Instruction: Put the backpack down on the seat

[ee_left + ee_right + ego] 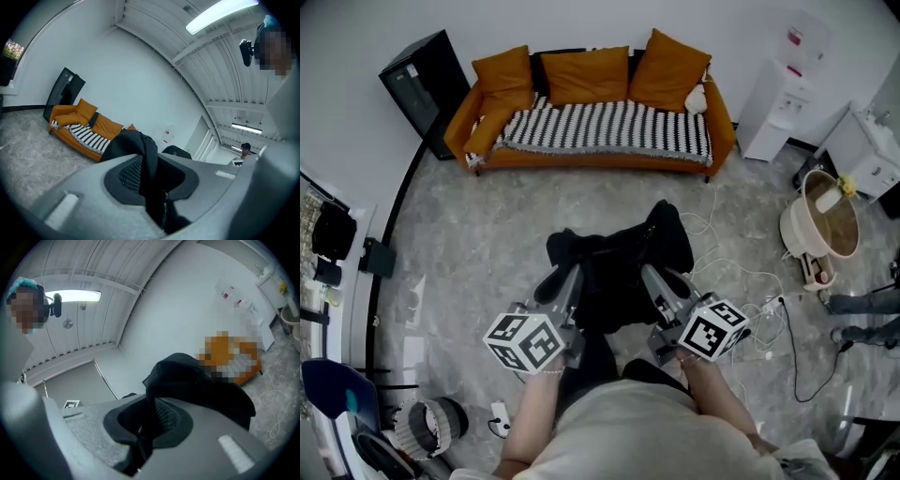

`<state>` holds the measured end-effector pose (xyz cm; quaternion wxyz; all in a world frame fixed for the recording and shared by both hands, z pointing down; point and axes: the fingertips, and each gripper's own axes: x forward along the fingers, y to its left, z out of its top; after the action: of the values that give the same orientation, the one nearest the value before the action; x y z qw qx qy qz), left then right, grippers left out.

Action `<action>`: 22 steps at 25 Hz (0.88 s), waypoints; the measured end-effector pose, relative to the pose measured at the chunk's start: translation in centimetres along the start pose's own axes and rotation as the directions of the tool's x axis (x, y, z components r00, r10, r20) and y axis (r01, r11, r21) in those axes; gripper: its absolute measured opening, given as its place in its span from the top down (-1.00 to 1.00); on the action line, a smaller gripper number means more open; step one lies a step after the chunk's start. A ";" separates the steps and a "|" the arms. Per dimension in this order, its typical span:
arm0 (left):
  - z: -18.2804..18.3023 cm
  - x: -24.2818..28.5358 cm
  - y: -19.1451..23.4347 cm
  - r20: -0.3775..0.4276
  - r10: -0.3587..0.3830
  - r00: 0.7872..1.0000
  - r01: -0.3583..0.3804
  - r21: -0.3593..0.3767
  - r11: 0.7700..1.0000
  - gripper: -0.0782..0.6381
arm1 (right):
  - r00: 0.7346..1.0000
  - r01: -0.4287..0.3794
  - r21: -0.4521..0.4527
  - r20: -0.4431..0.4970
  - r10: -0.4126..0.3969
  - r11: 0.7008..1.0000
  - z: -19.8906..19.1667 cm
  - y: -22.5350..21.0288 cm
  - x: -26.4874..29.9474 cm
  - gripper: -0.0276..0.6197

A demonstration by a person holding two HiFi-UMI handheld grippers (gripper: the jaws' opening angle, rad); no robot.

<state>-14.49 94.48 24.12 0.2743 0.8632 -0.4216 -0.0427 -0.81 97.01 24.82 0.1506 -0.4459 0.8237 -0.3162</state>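
Observation:
In the head view a black backpack (pixel 619 267) hangs over the grey floor, a few steps short of the orange sofa (pixel 591 150). The sofa's seat carries a black-and-white striped cover (pixel 609 127). My left gripper (pixel 555 278) is shut on the bag's left side and my right gripper (pixel 661 279) on its right side. In the left gripper view the left gripper (pixel 152 187) pinches a black strap of the backpack (pixel 138 145), with the sofa (pixel 77 124) far off at the left. In the right gripper view the right gripper (pixel 145 427) clamps black fabric of the backpack (pixel 197 380).
A black cabinet (pixel 427 89) stands left of the sofa and a white dispenser (pixel 783 84) to its right. A round beige tub (pixel 825 220) and white cables (pixel 745 281) lie on the floor at the right. A person's legs (pixel 862 314) show at the right edge. A small bin (pixel 431 427) sits bottom left.

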 end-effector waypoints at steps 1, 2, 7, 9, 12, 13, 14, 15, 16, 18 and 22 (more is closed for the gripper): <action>0.4 0.8 0.7 -0.001 -0.001 1.000 0.001 -0.003 1.000 0.58 | 1.000 0.002 0.000 0.001 -0.002 1.000 0.3 -0.5 1.0 0.83; 0.8 1.7 1.4 -0.003 -0.002 1.000 0.002 -0.005 1.000 0.58 | 1.000 0.004 0.000 0.001 -0.004 1.000 0.7 -1.0 2.1 0.83; 3.5 6.3 5.5 -0.011 -0.016 1.000 0.015 -0.013 1.000 0.58 | 1.000 0.021 0.017 0.015 -0.022 1.000 2.7 -3.4 8.0 0.83; 5.3 8.3 7.3 -0.017 -0.019 1.000 0.019 -0.010 1.000 0.58 | 0.999 0.031 0.028 0.020 -0.031 0.999 3.9 -4.1 10.9 0.83; 8.4 11.2 10.1 -0.007 -0.020 1.000 0.019 -0.005 1.000 0.58 | 0.999 0.034 0.023 0.027 -0.035 0.999 6.0 -5.0 15.1 0.83; 9.3 12.1 11.1 0.002 -0.016 1.000 0.016 -0.005 1.000 0.58 | 0.999 0.033 0.022 0.031 -0.034 0.999 6.6 -5.4 16.4 0.83; 10.1 12.9 12.0 0.011 -0.013 1.000 0.013 -0.006 1.000 0.58 | 0.999 0.032 0.022 0.033 -0.032 0.999 7.1 -5.7 17.7 0.83; 10.9 13.7 13.0 0.018 -0.012 1.000 0.012 -0.007 1.000 0.58 | 0.999 0.030 0.021 0.033 -0.030 0.999 7.5 -5.9 19.0 0.83; 11.7 14.4 13.9 0.021 -0.014 1.000 0.014 -0.007 1.000 0.58 | 0.999 0.028 0.021 0.032 -0.028 0.999 7.8 -6.1 20.4 0.83; 13.3 15.6 15.8 0.023 -0.018 1.000 0.019 -0.003 1.000 0.58 | 0.999 0.027 0.021 0.034 -0.027 0.999 8.4 -6.5 23.2 0.83; 15.7 18.1 18.8 0.019 -0.017 1.000 0.017 0.003 1.000 0.58 | 0.999 0.032 0.024 0.025 -0.033 0.999 9.3 -7.2 27.4 0.83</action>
<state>-20.92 64.79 23.29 0.2685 0.8668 -0.4169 -0.0524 -6.54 67.75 23.50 0.1611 -0.4614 0.8105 -0.3228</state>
